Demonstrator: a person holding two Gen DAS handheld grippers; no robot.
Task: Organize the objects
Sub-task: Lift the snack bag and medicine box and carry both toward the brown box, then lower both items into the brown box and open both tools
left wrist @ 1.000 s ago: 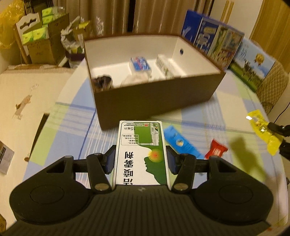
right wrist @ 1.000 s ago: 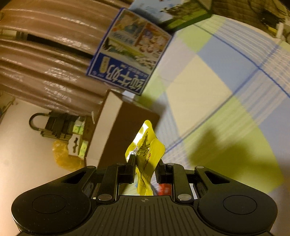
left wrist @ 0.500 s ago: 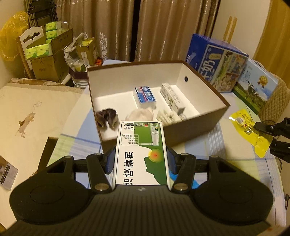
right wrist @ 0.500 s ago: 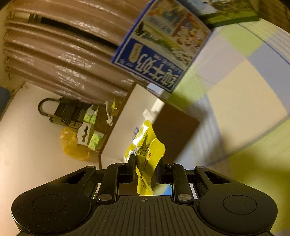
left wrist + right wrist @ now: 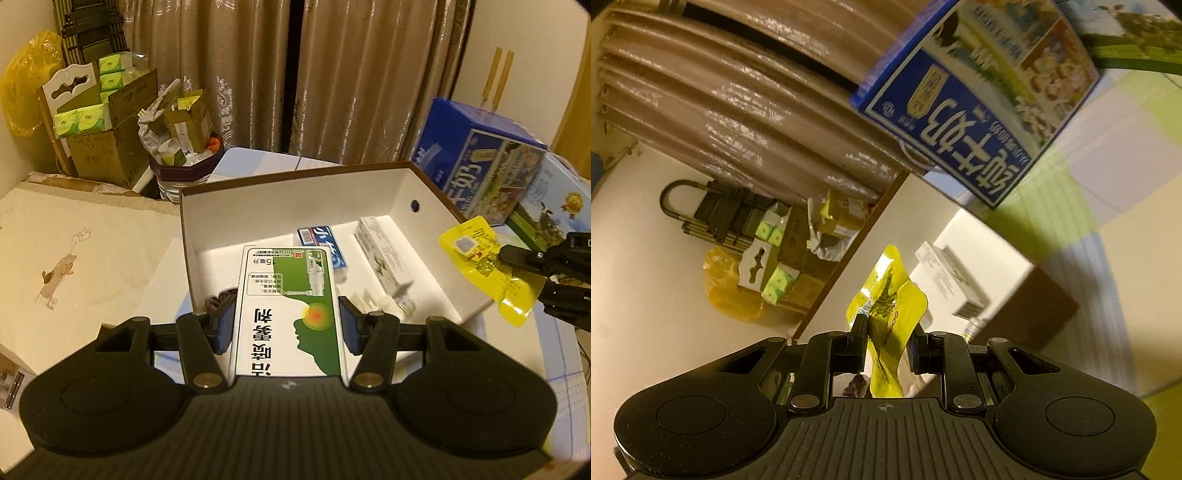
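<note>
Within the last second both grippers have risen from the checked table to the open brown cardboard box [image 5: 436, 192], the left gripper [image 5: 287, 325] jaws pinching the green-and-white carton [image 5: 288, 306] over its near wall and the right gripper [image 5: 886, 347] jaws pinching the yellow foil sachet [image 5: 888, 317] at its right rim, so both look ready to drop.

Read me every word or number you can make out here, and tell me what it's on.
"喷雾剂" and "15毫升": upside down on the green and white box.
"纯牛奶": on the blue carton.
Yellow packet, small blue box, long white box: print too blurred to read.
</note>
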